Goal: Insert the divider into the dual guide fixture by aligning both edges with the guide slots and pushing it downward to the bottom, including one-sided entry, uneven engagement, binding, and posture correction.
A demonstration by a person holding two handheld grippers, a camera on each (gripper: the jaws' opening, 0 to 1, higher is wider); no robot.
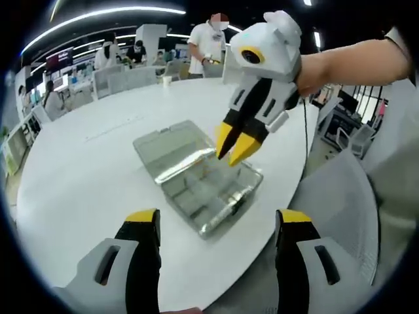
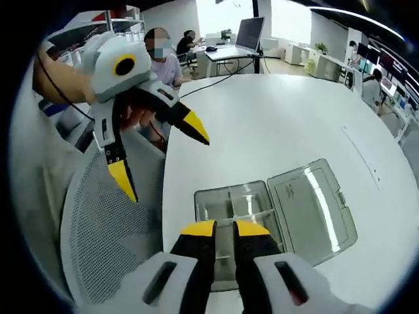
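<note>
Fixture box (image 2: 275, 209) lay open just ahead of the right gripper (image 2: 224, 229), jaws nearly closed, holding nothing visible; left gripper (image 1: 216, 222) hung farther back, jaws wide, empty. Divider unclear.

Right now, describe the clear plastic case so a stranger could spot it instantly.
Find the large round white table. Near its edge lies a shallow clear plastic compartment box, its hinged lid flung open flat beside it. It is the only transparent object there, with inner partitions.
</note>
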